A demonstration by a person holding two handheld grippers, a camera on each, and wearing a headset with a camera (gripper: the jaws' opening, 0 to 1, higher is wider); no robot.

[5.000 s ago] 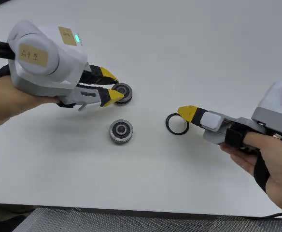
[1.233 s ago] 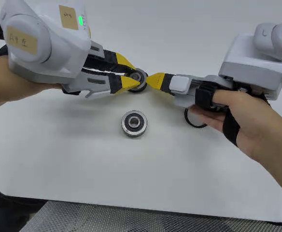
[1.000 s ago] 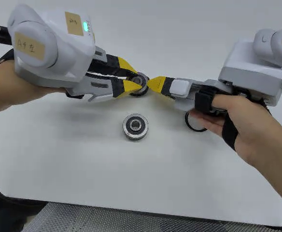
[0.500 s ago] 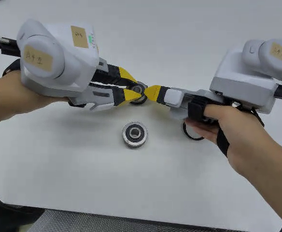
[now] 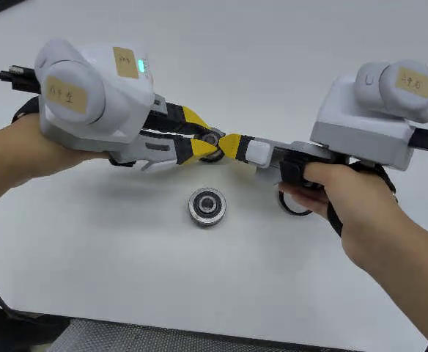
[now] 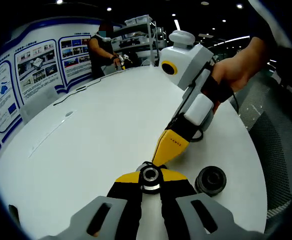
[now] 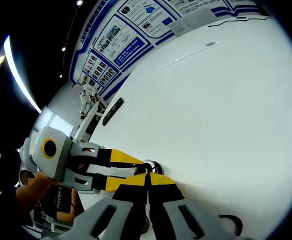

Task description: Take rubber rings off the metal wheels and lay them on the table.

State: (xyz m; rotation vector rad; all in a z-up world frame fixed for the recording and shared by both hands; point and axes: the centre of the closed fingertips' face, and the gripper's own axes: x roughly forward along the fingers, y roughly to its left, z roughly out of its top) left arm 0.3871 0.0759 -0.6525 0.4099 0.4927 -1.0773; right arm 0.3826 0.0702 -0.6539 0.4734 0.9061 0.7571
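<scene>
My left gripper (image 5: 205,146) is shut on a small metal wheel (image 5: 213,141) with a black rubber ring, held just above the white table (image 5: 126,249). In the left gripper view the wheel (image 6: 150,176) sits between the yellow tips. My right gripper (image 5: 229,145) comes in from the right, shut, its yellow tips against the wheel's rim (image 7: 151,165); I cannot tell whether it pinches the ring. A second wheel (image 5: 207,206) lies flat on the table below them. A loose black rubber ring (image 5: 289,207) lies half hidden under the right hand.
The second wheel (image 6: 211,181) lies near the table's front edge (image 5: 199,334). The loose ring (image 7: 229,223) is beside the right gripper's body. Posters (image 7: 136,30) and a person (image 6: 103,47) are far behind the table.
Since five seconds ago the left gripper has lifted its wheel and the right gripper has left the loose ring and met the wheel. Over the last second both barely moved; the view shifted.
</scene>
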